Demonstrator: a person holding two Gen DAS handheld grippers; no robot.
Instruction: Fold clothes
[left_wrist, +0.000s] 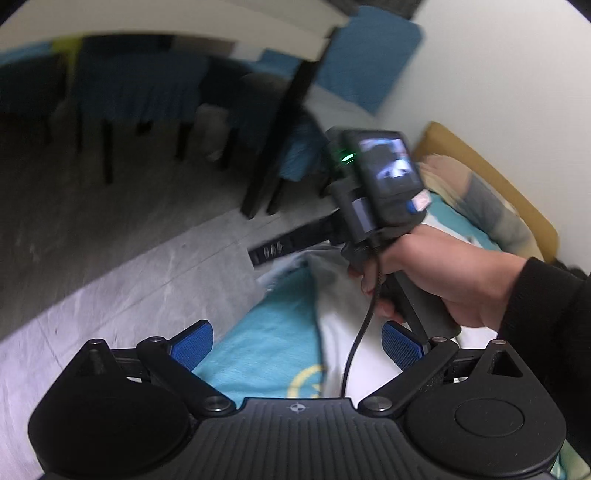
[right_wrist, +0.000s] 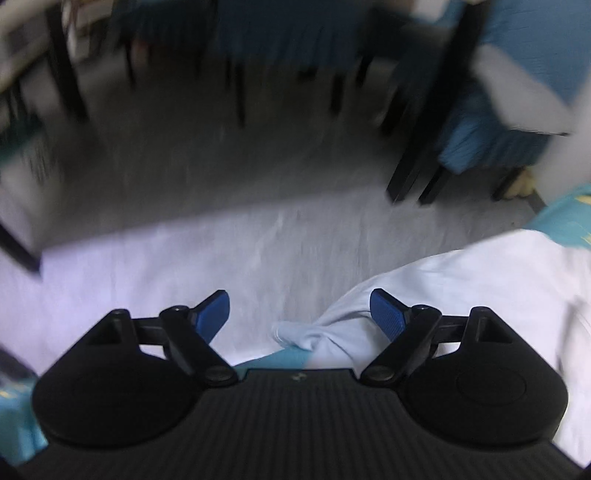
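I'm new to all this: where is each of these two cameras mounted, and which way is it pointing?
Left wrist view: sits on the left tool, looks forward over its open blue fingers at the teal and white garment; the person's right hand shows.
Right wrist view: sits on the right tool, looks forward over its open fingers at the white sleeve on the grey sheet.
Shared: the garment, sheet, black chair legs.

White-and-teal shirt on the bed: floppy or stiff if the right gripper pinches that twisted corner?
Likely floppy: the shirt lies creased, its corner bunched. Probably light, since it's thin cloth. It may drag across the sheet instead of lifting cleanly.
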